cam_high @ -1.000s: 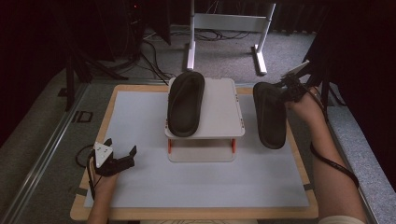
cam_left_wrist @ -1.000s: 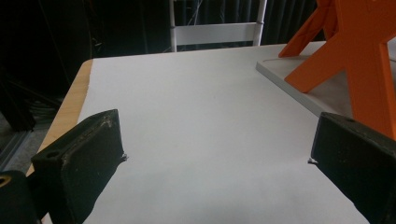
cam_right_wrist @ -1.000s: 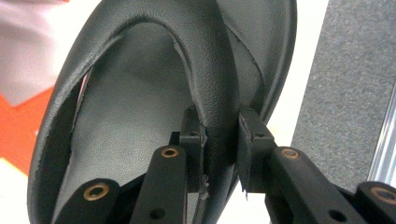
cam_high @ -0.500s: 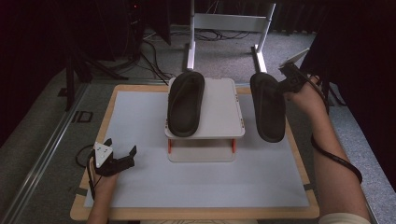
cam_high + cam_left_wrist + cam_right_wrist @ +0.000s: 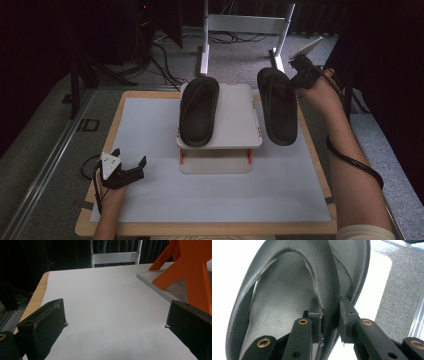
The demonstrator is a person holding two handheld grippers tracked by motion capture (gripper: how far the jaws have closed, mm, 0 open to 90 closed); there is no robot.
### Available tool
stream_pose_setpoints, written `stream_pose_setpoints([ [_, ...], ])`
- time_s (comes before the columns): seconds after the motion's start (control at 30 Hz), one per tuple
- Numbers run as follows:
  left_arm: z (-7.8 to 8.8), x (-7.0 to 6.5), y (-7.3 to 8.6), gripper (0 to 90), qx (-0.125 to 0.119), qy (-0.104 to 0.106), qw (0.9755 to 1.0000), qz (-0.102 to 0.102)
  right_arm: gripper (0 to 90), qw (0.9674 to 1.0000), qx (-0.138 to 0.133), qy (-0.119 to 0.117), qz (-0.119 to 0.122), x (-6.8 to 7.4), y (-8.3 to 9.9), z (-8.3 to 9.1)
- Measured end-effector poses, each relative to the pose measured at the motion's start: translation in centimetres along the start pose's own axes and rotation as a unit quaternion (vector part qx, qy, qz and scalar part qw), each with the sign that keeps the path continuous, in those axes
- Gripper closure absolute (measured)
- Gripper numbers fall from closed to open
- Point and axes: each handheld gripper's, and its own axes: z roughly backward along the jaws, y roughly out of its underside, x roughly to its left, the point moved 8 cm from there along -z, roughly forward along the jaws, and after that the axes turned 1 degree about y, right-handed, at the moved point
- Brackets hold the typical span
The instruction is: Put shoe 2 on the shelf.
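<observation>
At the table's near left corner the left gripper (image 5: pixel 131 170) rests on the white mat (image 5: pixel 150 130), its jaws spread wide with nothing between them; in the left gripper view there is just bare mat between the two black pads, with the orange legs of the stand (image 5: pixel 190 270) off to one side. Further in, at the middle of the table, a small white raised stand (image 5: pixel 235 115) already carries one black sandal (image 5: pixel 199 110) on the left half of its top, toe pointing to the far edge. The right half is bare, so the job looks about half done: the second sandal presumably belongs there. That second sandal (image 5: pixel 277 107) hangs in the air just beside the stand's right edge, near the far right corner, held by the right gripper (image 5: pixel 299 80). Its jaws are clamped on the strap (image 5: pixel 329 297), a pebbled dark leather band arching over a grey footbed.
</observation>
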Motion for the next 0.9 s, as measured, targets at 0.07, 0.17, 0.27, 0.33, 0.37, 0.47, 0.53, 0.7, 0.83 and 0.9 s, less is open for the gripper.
stream_pose_setpoints([
  [0.07, 0.0, 0.0, 0.0, 2.1, 0.0, 0.0, 1.0, 0.0, 75.0, 1.0, 0.0, -0.002, 0.005, 0.7, -0.4, 0.0],
  [0.17, 0.0, 0.0, 0.0, 2.1, 0.001, 0.001, 1.0, 0.0, 75.1, 0.9999, 0.002, -0.006, 0.012, 1.8, -0.9, -0.1],
  [0.27, 0.0, 0.0, 0.0, 2.1, 0.001, 0.001, 1.0, 0.0, 75.1, 0.9997, 0.006, -0.009, 0.021, 3.0, -1.3, -0.4],
  [0.33, 0.0, 0.0, 0.0, 2.1, 0.0, 0.001, 1.0, 0.0, 75.1, 0.9995, 0.008, -0.011, 0.027, 3.9, -1.6, -0.6],
  [0.37, 0.0, 0.0, 0.0, 2.1, 0.0, 0.001, 1.0, 0.0, 75.1, 0.9994, 0.009, -0.013, 0.03, 4.3, -1.8, -0.7],
  [0.47, 0.0, 0.0, 0.0, 2.1, 0.0, 0.002, 1.0, 0.0, 75.1, 0.999, 0.007, -0.03, 0.034, 5.5, -2.3, -0.9],
  [0.53, 0.0, 0.0, 0.0, 2.1, 0.0, 0.003, 1.0, 0.0, 75.1, 0.9988, 0.008, -0.031, 0.037, 6.1, -2.5, -1.1],
  [0.7, 0.0, -0.1, 0.0, 2.1, 0.0, 0.003, 1.0, 0.0, 75.1, 0.9979, 0.015, -0.04, 0.049, 8.0, -3.1, -1.8],
  [0.83, 0.0, -0.1, 0.0, 2.1, 0.0, 0.006, 1.0, 0.001, 75.1, 0.9974, 0.024, -0.039, 0.056, 9.0, -3.3, -2.6],
  [0.9, 0.0, -0.1, 0.0, 2.1, 0.0, 0.006, 1.0, 0.002, 75.2, 0.9973, 0.031, -0.037, 0.056, 9.1, -3.3, -2.9],
])
